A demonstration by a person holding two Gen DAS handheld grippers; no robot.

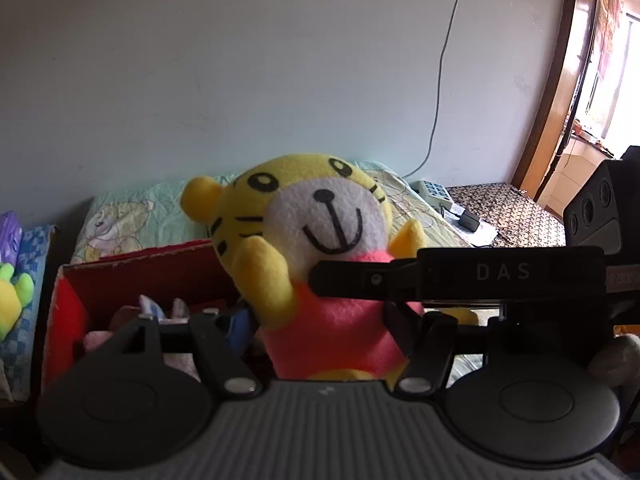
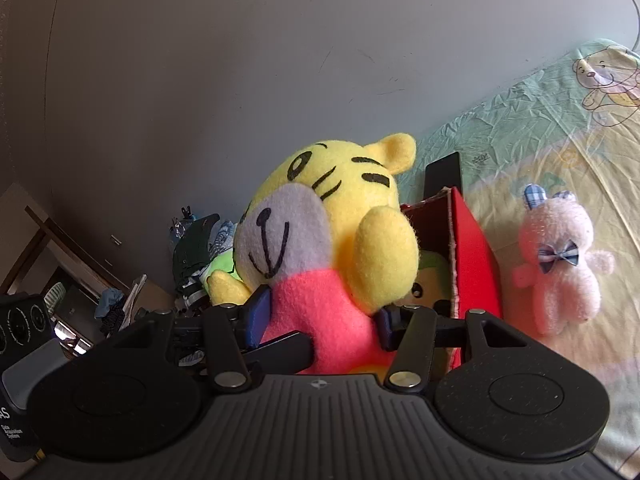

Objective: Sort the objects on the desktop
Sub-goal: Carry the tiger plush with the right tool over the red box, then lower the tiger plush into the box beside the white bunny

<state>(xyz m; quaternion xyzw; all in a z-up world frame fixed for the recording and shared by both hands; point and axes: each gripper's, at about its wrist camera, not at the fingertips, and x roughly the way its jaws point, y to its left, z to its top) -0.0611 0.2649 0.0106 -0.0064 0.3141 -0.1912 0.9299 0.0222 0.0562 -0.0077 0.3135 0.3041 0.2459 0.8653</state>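
Tiger plush centre frame, upright, long axis vertical, pinched at pink torso by both grippers: left gripper and right gripper. Red box lower left, just behind plush.

Glaring window daylight; fisheye edges curve, darken.

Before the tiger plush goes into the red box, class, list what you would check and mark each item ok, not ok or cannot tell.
1. Right gripper clamped on the tiger plush: ok.
2. Left gripper also on the plush's pink body: ok.
3. Red box open on top: ok.
4. Room left inside the box: cannot tell, other toys already lie in it.
5. Plush directly over the opening: cannot tell.
6. Pink bear lies outside the box, clear of the path: ok.
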